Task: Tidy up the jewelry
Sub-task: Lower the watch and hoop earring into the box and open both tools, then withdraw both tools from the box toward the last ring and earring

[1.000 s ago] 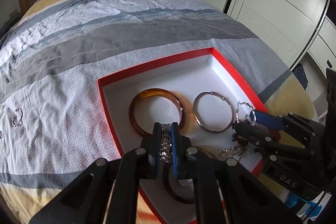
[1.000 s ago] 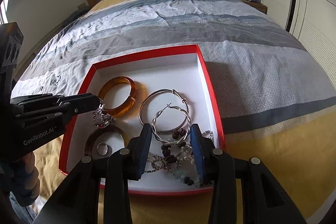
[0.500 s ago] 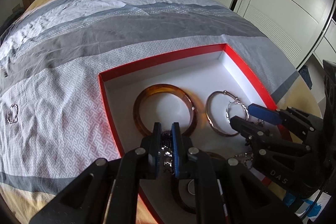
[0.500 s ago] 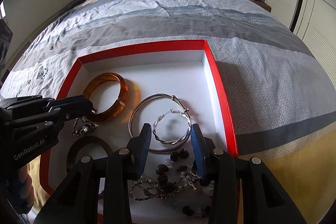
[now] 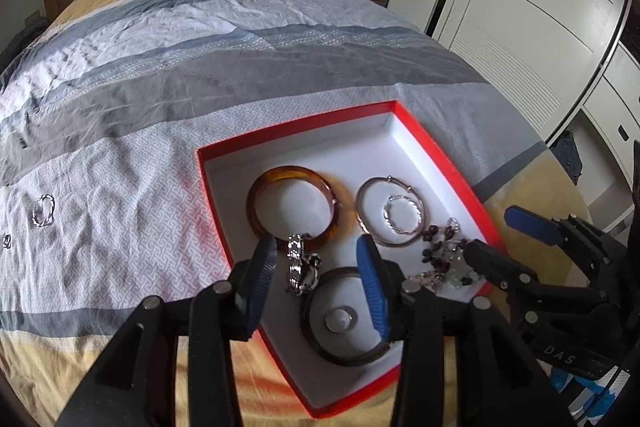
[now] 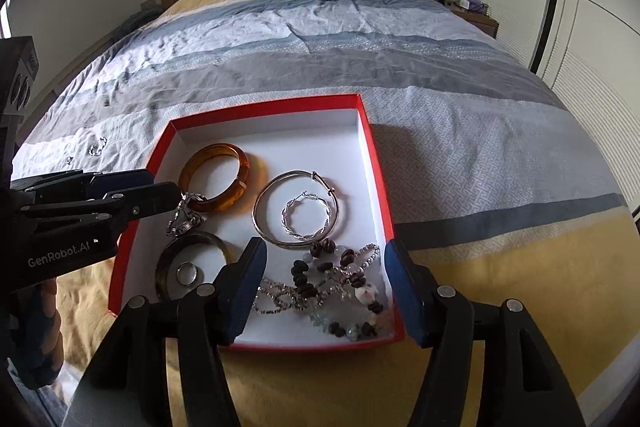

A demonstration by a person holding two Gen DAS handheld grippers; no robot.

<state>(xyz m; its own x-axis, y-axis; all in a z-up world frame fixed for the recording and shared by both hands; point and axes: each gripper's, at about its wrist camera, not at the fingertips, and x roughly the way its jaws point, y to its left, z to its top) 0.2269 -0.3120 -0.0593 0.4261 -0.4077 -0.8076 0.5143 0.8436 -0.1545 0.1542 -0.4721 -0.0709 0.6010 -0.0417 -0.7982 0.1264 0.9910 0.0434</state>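
The bed (image 5: 168,99), with its striped cover, carries everything, and near its foot edge sits the red box (image 5: 436,143) with a white floor, where most of the jewelry already lies. Against the box's far-left corner rests the amber bangle (image 5: 259,187); toward the far-right side lies the large silver bangle (image 5: 362,199) with the twisted silver hoop (image 5: 402,227) inside its ring. By the near edge a dark bangle (image 5: 310,331) encircles a small ring (image 5: 341,319), and the near-right corner holds a tangle of beaded necklaces (image 6: 320,283).

The left gripper (image 5: 318,281) has just been opening its jaws; they stand apart over the silver chain bracelet (image 5: 300,267), which lies on the box floor against the amber bangle's near rim, between the pads but touched by neither, so it looks released. The right gripper (image 6: 324,279) has also just been opening and stands wide above the beaded necklaces, gripping nothing.

So the bulk of the sorting appears done. What is left, as far as shows, lies on the cover well to the left of the box, toward the bed's left edge: a second twisted hoop (image 5: 43,211) and a tinier silver piece (image 5: 6,241) beside it, too small to identify. Judging by the layout, those strays belong in the box, the hoop most likely beside its match
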